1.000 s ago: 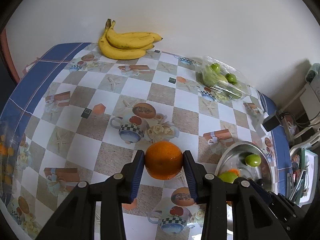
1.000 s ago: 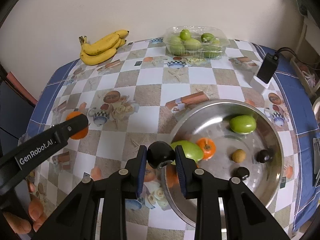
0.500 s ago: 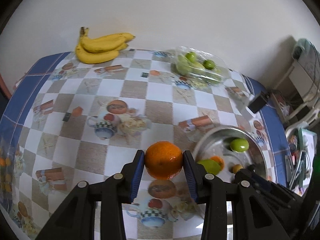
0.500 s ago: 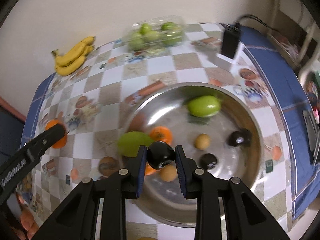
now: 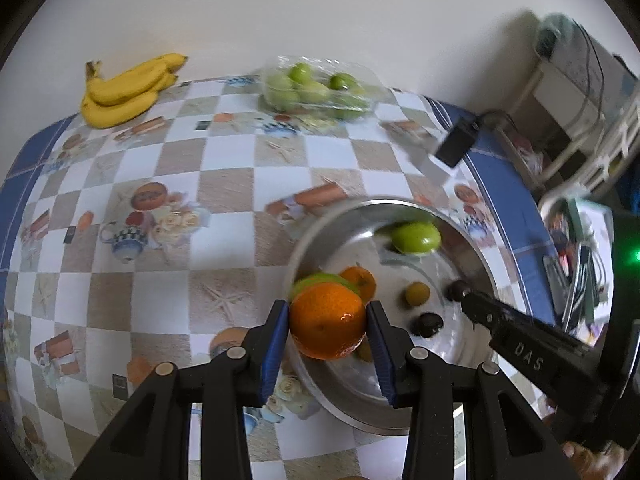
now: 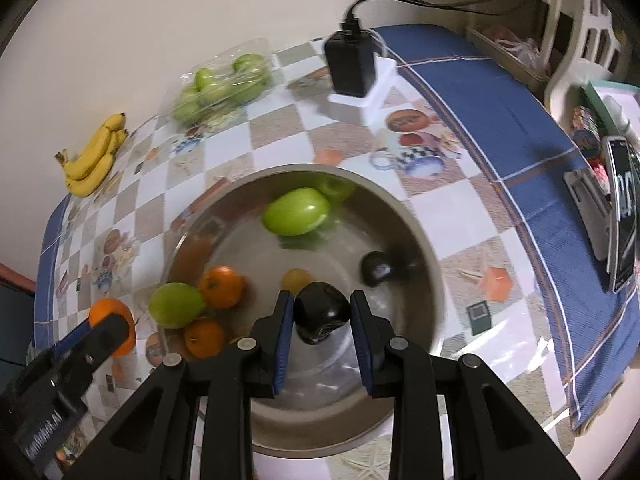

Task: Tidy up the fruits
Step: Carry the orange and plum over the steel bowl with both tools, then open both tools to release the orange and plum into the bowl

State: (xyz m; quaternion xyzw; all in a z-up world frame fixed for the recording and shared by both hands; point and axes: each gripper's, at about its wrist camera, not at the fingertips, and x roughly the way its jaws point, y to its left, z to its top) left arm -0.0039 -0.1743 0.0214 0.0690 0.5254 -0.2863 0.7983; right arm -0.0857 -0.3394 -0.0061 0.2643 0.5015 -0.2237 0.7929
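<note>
Left gripper [image 5: 327, 322] clamps 1 orange [image 5: 327, 320]; right gripper [image 6: 322, 314] clamps 1 black fruit [image 6: 322, 312].

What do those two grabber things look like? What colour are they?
Both are black plastic claws with two straight fingers lined in blue pads, with round silver bolts at the joints. The left gripper shows white lettering on its side in the other camera. The right gripper has raised letters reading DAS.
</note>
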